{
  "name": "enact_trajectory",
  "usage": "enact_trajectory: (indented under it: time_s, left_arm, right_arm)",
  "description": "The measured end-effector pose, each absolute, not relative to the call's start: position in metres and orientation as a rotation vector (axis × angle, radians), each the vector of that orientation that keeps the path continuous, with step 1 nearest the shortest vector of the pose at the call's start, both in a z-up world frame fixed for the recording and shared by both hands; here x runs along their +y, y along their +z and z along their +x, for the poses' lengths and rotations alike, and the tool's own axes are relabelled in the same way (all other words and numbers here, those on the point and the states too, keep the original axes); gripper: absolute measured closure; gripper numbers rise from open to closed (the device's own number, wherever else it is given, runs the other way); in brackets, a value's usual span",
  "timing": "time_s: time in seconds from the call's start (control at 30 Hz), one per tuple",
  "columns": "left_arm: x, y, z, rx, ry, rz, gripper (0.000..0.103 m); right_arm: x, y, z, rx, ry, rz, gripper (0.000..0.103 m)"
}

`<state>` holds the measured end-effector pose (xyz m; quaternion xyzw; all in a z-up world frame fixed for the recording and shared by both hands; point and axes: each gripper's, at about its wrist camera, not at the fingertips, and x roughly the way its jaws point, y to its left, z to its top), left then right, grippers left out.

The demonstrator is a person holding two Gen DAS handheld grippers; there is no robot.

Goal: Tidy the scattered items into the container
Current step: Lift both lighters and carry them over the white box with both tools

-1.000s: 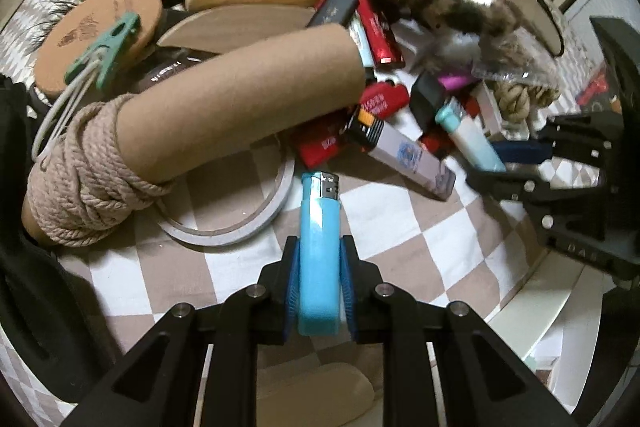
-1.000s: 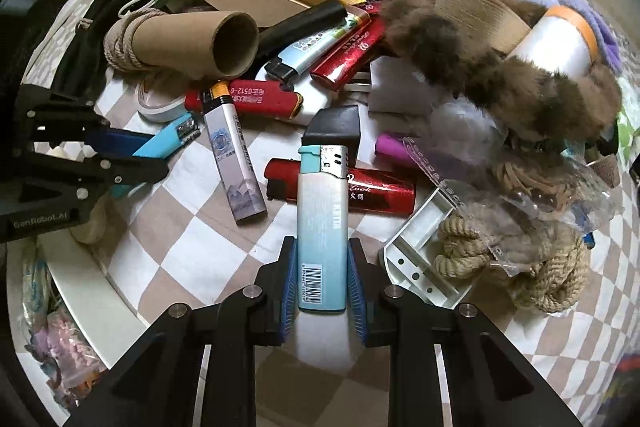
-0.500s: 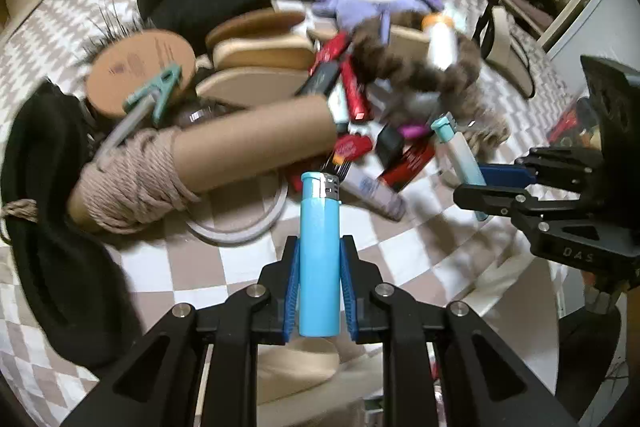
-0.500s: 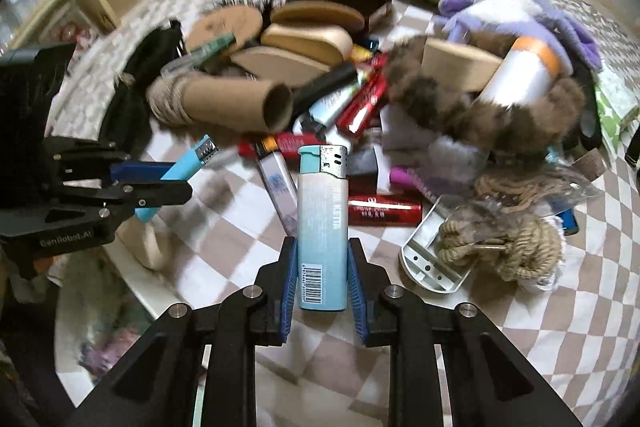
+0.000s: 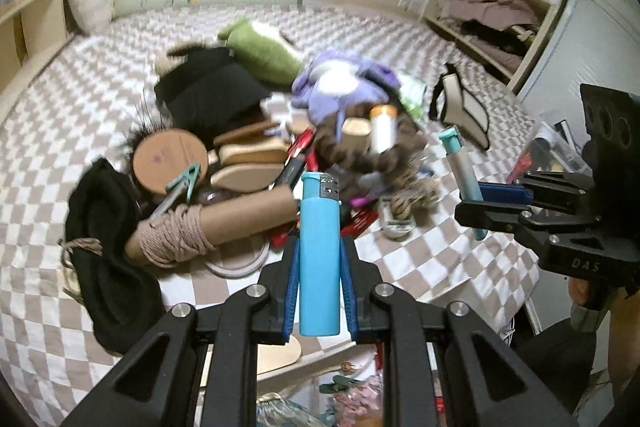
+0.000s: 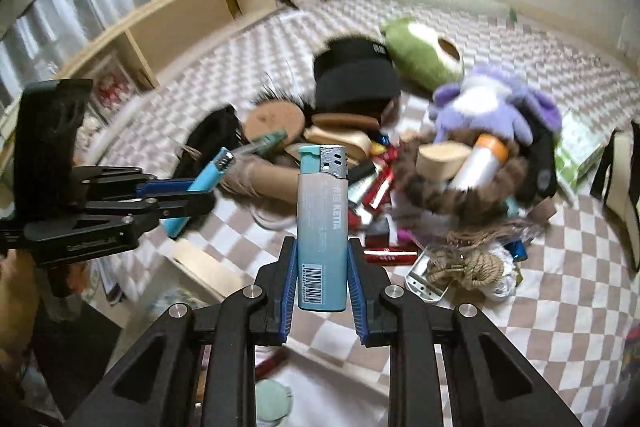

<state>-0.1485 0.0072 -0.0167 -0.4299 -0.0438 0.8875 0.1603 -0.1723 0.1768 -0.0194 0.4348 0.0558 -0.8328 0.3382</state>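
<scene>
Left gripper (image 5: 319, 291) clamped on a bright blue lighter (image 5: 319, 251), held upright between the blue pads, metal cap pointing away. Right gripper (image 6: 322, 287) squeezed on a pale teal-and-grey lighter (image 6: 322, 227), barcode end nearest the camera, cap up. Both raised above the checked bedcover (image 5: 420, 267), nothing touching either lighter but the pads.

Ahead of the left gripper and just below its lighter: cardboard tube (image 5: 240, 217) wound with rope (image 5: 176, 239), lying across the way. Left of that, black cloth (image 5: 108, 259). Beyond the tube, a round wooden brush (image 5: 170, 161) with a green clip (image 5: 186, 181), wooden soles, red lighters (image 5: 362, 221) half buried. Farther out, black cap (image 5: 212, 91), green plush (image 5: 260, 53), purple plush (image 5: 340, 87), furry brown piece (image 5: 376, 155) around a white bottle (image 5: 382, 129).

Ahead-right of the right gripper: coil of rope (image 6: 472, 265) in a clear wrapper, white plastic tray (image 6: 424, 281) just beside it.

No container made out with certainty; blurred clutter below the bed edge, under both tools.
</scene>
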Motion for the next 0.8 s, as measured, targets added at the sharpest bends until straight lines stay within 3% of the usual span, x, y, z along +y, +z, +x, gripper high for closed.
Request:
enact_trajectory:
  time_s: [0.4,0.8]
  left_arm:
    - [0.027,0.018,-0.077,-0.032,2.514,-1.075,0.084]
    - [0.036,-0.021,-0.046,-0.037,2.46,-1.144,0.084]
  right_arm:
    - [0.182,0.019,-0.084,0.148,-2.11,1.014,0.078]
    - [0.184,-0.011,-0.05,0.112,-2.066,1.067,0.078]
